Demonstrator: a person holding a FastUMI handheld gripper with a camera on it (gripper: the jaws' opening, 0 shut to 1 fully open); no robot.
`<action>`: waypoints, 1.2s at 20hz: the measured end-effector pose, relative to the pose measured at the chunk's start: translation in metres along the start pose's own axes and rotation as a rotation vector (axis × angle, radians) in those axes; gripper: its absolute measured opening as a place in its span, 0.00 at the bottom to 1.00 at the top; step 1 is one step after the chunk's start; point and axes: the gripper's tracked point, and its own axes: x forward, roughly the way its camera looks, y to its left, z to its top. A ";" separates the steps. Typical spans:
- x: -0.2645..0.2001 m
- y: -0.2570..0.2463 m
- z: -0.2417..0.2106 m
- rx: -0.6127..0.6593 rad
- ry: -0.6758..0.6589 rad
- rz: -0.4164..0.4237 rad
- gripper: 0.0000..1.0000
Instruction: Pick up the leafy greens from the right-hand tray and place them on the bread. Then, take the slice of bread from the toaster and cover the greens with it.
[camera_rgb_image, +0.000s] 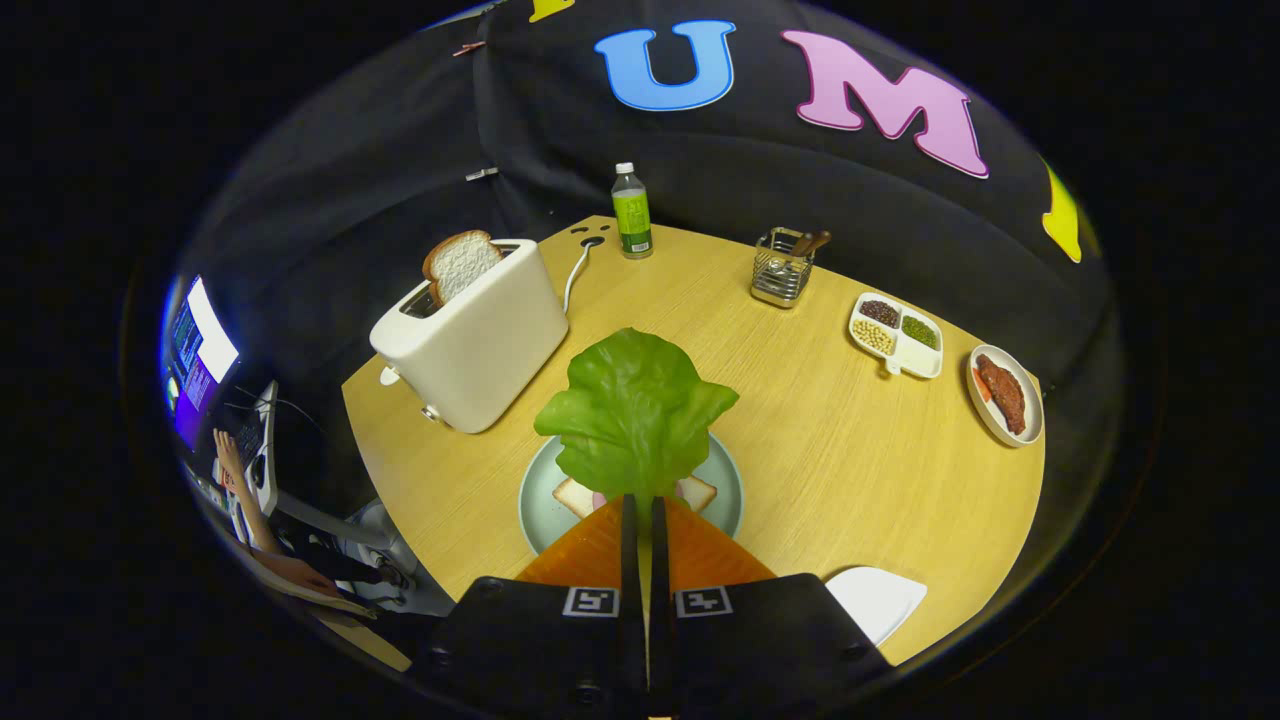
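- Lettuce (634, 412) hangs pinched by its stem end between the fingers of your gripper (640, 505), which are clenched on it with almost no gap, and the leaf stands up just ahead of them.
- Below it sits the plate (536, 497) with the bread (574, 494) on it, partly hidden by the leaf.
- Lower the leaf until it rests on the bread before you let go; a drop from height may land it off-centre.
- Aim the broad part over the middle of the bread, not over the plate's rim.
- Open slowly and back out level, so the stem does not drag.
- The toaster (470, 345), with its slice (460, 264) standing up out of the slot, waits beyond the plate for the next step.
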 end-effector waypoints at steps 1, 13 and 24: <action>0.008 0.003 -0.001 -0.004 0.013 0.003 0.06; 0.043 0.004 0.027 -0.006 -0.082 -0.092 0.80; -0.056 0.045 0.134 -0.135 -0.437 -0.086 0.84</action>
